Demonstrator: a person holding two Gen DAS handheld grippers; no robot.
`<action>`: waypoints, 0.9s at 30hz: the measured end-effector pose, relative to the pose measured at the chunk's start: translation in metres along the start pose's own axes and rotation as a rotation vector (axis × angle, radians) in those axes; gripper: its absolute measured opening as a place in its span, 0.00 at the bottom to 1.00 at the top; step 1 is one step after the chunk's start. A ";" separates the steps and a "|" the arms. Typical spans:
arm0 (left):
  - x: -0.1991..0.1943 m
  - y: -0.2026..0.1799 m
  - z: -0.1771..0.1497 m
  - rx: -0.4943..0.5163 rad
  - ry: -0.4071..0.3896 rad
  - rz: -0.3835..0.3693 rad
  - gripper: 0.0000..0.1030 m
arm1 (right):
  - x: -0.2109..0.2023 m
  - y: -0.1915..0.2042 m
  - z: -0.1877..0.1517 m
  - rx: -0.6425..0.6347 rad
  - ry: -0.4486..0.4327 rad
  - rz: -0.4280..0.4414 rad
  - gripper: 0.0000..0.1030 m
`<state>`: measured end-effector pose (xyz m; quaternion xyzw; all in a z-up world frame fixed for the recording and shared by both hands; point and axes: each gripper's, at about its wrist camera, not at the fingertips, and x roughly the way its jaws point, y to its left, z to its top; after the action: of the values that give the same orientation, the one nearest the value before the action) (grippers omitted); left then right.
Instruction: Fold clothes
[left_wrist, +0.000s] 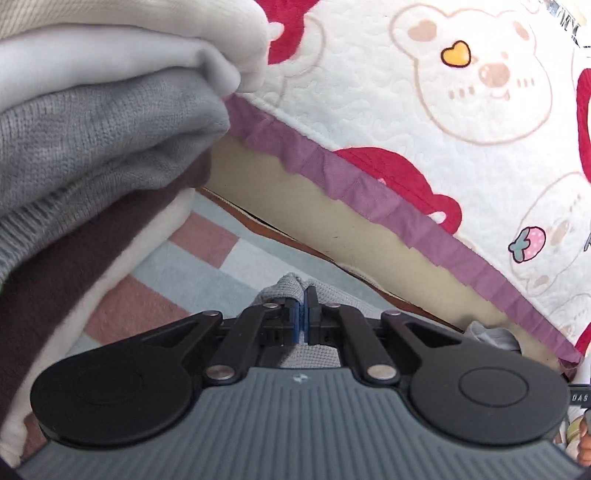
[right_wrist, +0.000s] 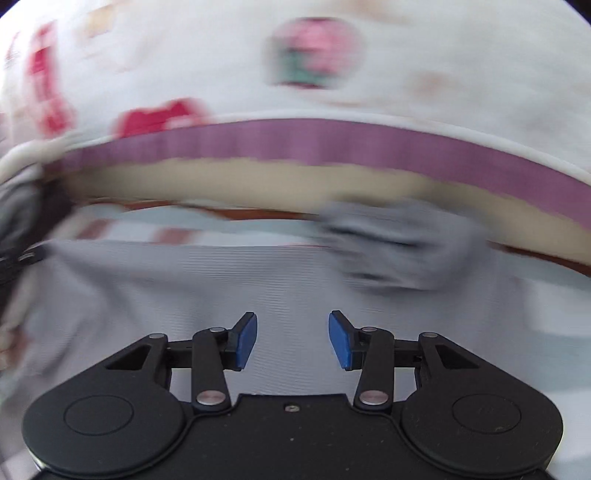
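Left claw (left_wrist: 303, 314) pinches garment (left_wrist: 286, 286) edge.

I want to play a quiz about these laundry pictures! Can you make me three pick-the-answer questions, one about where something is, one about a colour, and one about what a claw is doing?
1. Where is the stack of folded clothes in the left wrist view?
A. upper left
B. lower right
C. centre

2. What colour is the frilled fabric trim along the cartoon bear bedspread?
A. green
B. purple
C. black

3. What is the left claw doing?
A. standing wide open
B. pinching light grey ribbed cloth
C. holding a cup

Answers: 1 A, the stack fills that corner. 2 B, the band is purple in both views. 3 B, its blue pads meet with cloth bunched between them.
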<state>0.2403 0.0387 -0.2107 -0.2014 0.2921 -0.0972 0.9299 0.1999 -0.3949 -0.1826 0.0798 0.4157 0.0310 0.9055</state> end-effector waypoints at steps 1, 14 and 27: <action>0.001 -0.003 -0.001 0.019 -0.001 0.009 0.02 | -0.002 -0.018 0.003 0.054 -0.008 -0.009 0.50; 0.025 -0.052 0.033 0.426 0.016 0.249 0.02 | 0.074 -0.058 0.058 0.162 0.036 -0.234 0.62; 0.092 -0.020 0.050 0.426 0.100 0.410 0.02 | -0.047 -0.090 0.084 0.142 -0.416 -0.145 0.01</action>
<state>0.3424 0.0094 -0.2111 0.0666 0.3451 0.0238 0.9359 0.2313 -0.4998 -0.1089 0.1177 0.2257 -0.0806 0.9637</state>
